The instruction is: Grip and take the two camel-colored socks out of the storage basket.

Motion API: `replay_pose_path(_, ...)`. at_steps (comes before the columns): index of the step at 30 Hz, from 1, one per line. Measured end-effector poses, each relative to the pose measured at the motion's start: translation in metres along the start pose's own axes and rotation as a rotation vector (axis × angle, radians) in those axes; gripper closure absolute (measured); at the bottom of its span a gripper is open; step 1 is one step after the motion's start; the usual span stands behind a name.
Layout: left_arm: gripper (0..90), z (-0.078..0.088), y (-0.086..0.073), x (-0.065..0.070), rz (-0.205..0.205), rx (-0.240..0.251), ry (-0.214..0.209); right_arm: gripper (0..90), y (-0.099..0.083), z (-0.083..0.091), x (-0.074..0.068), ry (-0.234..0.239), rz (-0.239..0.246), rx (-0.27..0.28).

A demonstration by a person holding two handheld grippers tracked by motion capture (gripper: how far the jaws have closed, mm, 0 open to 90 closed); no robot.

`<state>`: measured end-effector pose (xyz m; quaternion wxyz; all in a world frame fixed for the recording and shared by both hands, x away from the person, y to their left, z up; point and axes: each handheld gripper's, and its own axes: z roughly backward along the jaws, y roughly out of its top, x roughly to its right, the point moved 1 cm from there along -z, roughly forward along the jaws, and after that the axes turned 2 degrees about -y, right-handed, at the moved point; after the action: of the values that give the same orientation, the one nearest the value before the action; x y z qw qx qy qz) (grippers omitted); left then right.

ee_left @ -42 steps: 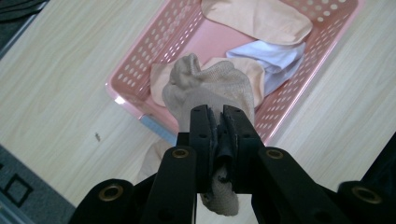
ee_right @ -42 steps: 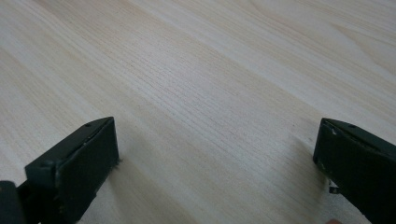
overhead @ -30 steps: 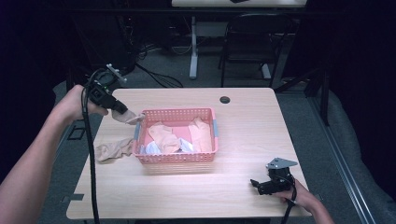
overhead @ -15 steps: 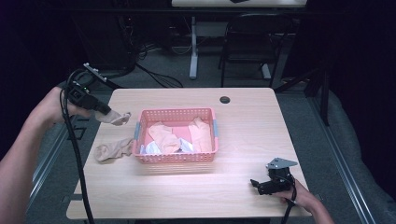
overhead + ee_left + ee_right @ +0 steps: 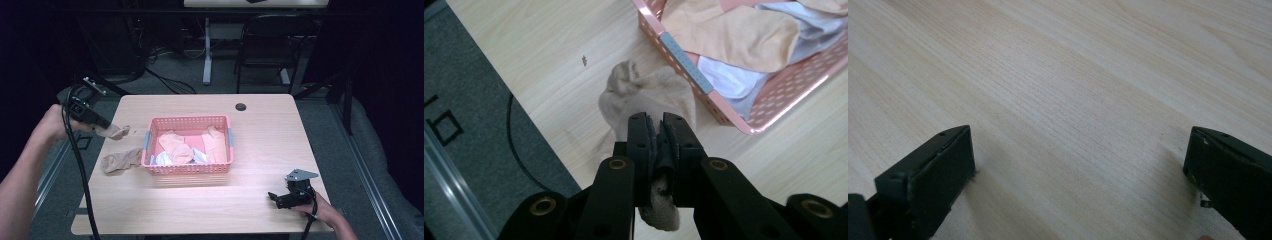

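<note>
My left gripper is shut on a tan sock and holds it above the table's left edge, left of the pink basket. In the left gripper view the tan sock bunches up beyond the closed jaws, and the pink basket lies to the upper right. A second tan sock lies flat on the table against the basket's left side. Peach and white socks fill the basket. My right gripper rests open on the table's front right; the bare wooden table shows between its spread jaws.
A dark round hole sits in the table near its far edge. A black cable hangs from the left gripper down past the table's left side. Chairs and another table's leg stand on the grey floor beyond.
My left gripper has pulled the tan sock away from the basket, leftward past the table's left edge. The right gripper has stayed still.
</note>
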<state>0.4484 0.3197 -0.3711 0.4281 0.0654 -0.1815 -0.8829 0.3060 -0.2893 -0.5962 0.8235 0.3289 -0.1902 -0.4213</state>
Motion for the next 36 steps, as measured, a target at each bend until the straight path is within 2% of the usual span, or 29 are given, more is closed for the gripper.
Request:
replay_pose_path(4, 82.3, -0.017, -0.010, -0.006, 0.036, 0.008, 0.009, 0.0, 0.000, 0.000, 0.000, 0.000, -0.001, 0.000)
replay_pose_path(8, 82.2, -0.035, -0.019, -0.008, 0.050, 0.004, 0.005, 0.0, 0.000, 0.000, 0.000, 0.002, -0.004, 0.003)
replay_pose_path(14, 82.1, -0.061, -0.032, -0.010, 0.074, 0.040, -0.008, 0.0, 0.000, 0.000, 0.000, 0.002, -0.004, 0.003)
replay_pose_path(16, 82.0, -0.071, -0.036, -0.010, 0.078, 0.036, 0.007, 0.0, 0.000, 0.000, 0.000, 0.003, -0.004, 0.003)
replay_pose_path(17, 82.0, -0.078, -0.039, -0.011, 0.091, 0.045, 0.004, 0.0, 0.000, 0.000, 0.000, 0.002, -0.004, 0.003)
replay_pose_path(18, 82.0, -0.078, -0.039, -0.011, 0.091, 0.045, 0.004, 0.0, 0.000, 0.000, 0.000, 0.002, -0.004, 0.003)
replay_pose_path(19, 82.0, -0.088, -0.044, -0.012, 0.113, 0.052, 0.004, 0.0, 0.000, 0.000, 0.000, 0.003, -0.004, 0.003)
replay_pose_path(23, 82.1, -0.104, -0.051, -0.013, 0.135, 0.076, 0.019, 0.0, 0.000, 0.000, 0.000, 0.002, -0.004, 0.003)
replay_pose_path(27, 81.2, -0.118, -0.057, -0.013, 0.159, 0.071, 0.008, 0.0, 0.000, 0.000, 0.000, 0.002, -0.004, 0.003)
replay_pose_path(30, 78.1, -0.127, -0.063, -0.012, 0.162, 0.065, 0.009, 0.0, 0.000, 0.000, 0.000, 0.003, -0.004, 0.003)
replay_pose_path(32, 72.5, -0.131, -0.067, -0.012, 0.176, 0.071, 0.012, 0.0, 0.000, 0.000, 0.000, 0.002, -0.004, 0.003)
replay_pose_path(36, 62.8, -0.131, -0.075, -0.011, 0.204, 0.107, 0.033, 0.0, 0.000, 0.000, 0.000, 0.003, -0.004, 0.003)
